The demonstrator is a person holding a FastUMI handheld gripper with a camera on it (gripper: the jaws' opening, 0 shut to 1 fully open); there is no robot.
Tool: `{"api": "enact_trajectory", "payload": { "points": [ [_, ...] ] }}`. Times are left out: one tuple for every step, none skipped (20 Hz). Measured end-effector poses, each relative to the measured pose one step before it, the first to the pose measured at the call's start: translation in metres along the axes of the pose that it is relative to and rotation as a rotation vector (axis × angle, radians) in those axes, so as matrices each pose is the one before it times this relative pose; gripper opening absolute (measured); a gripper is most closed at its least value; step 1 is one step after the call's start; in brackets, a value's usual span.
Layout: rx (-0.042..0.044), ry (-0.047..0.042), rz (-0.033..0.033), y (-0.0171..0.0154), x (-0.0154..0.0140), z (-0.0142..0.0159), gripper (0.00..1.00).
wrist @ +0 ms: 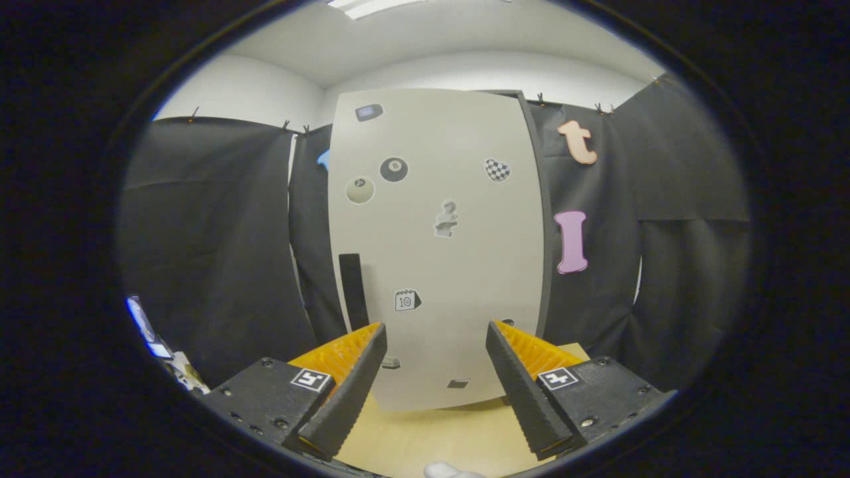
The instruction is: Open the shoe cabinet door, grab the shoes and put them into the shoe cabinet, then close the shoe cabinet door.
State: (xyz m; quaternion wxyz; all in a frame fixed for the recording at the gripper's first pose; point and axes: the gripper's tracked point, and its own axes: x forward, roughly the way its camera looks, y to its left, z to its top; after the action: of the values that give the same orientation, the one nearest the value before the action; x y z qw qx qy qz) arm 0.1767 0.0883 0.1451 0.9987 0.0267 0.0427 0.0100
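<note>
The gripper point(436, 332) stands wide open and empty before the closed cabinet door point(458, 265). The dark handle point(352, 290) lies off-centre, beyond one finger. Risk: without realignment, the fingers glance off the flat door.

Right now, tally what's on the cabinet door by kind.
Ball stickers: 2
Other stickers in plain sight: 6
Black handle: 1
Total: 9
One more mark sits half hidden by a finger.
The gripper hangs open and empty, short of the cabinet door.
</note>
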Motion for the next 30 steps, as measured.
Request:
{"api": "enact_trajectory", "payload": {
  "points": [
    [-0.00214,-0.00050,-0.01305,-0.00446,-0.00820,-0.00004,0.98],
    [-0.00077,-0.00144,-0.01086,-0.00380,-0.00908,-0.00009,0.98],
    [0.00206,-0.00416,-0.00922,-0.00368,-0.00870,0.00046,0.98],
    [0.00207,-0.00279,-0.01264,-0.00608,-0.00520,0.00200,0.98],
    [-0.00126,-0.00532,-0.01335,-0.00424,-0.00707,0.00019,0.98],
    [-0.00159,-0.00399,-0.01239,-0.00425,-0.00790,0.00111,0.98],
    [0.00075,-0.00028,-0.01013,-0.00372,-0.00679,-0.00025,0.98],
    [-0.00022,0.00233,-0.00428,-0.00132,-0.00527,-0.00244,0.98],
    [0.00203,0.00504,-0.00485,-0.00236,-0.00689,-0.00299,0.98],
    [-0.00048,0.00334,-0.00596,-0.00319,-0.00548,-0.00176,0.98],
    [-0.00041,-0.00009,-0.00816,-0.00353,-0.00594,-0.00180,0.98],
    [0.00104,-0.00064,-0.00958,-0.00421,-0.00454,-0.00077,0.98],
    [0.00078,0.00237,-0.00356,-0.00203,-0.00439,-0.00161,0.98],
    [0.00103,0.00311,-0.00273,-0.00192,-0.00406,-0.00287,0.98],
    [-0.00093,0.00415,-0.00417,-0.00209,-0.00254,-0.00139,0.98],
    [-0.00030,0.00259,-0.01002,-0.00383,-0.00219,-0.00161,0.98],
    [0.00096,0.00251,-0.00447,-0.00286,-0.00172,-0.00074,0.98],
    [0.00337,-0.00145,-0.00377,-0.00178,-0.00101,-0.00053,0.98],
    [0.00421,-0.00092,-0.00319,-0.00143,-0.00063,-0.00019,0.98],
    [0.00243,0.00084,-0.00028,-0.00110,-0.00132,0.00002,0.98],
    [0.00145,-0.00329,-0.00294,-0.00152,0.00011,0.00102,0.98],
    [0.00002,0.00079,-0.00173,-0.00105,-0.00057,-0.00018,0.98],
    [-0.00040,-0.00284,-0.00022,-0.00066,-0.00068,0.00053,0.98],
    [0.00077,-0.00112,-0.00193,-0.00050,-0.00053,0.00082,0.98],
    [0.00050,-0.00136,0.00042,-0.00074,0.00020,-0.00019,0.98],
    [0.00166,0.00199,0.00032,-0.00044,-0.00089,-0.00057,0.98],
    [0.00178,0.00017,0.00202,-0.00027,0.00043,0.00002,0.98],
    [0.00068,0.00277,-0.00121,-0.00094,-0.00045,0.00000,0.98],
    [0.00067,-0.00039,-0.00181,-0.00017,0.00024,0.00015,0.98],
    [0.00159,0.00134,-0.00158,-0.00042,0.00024,0.00034,0.98]
  ]
}}
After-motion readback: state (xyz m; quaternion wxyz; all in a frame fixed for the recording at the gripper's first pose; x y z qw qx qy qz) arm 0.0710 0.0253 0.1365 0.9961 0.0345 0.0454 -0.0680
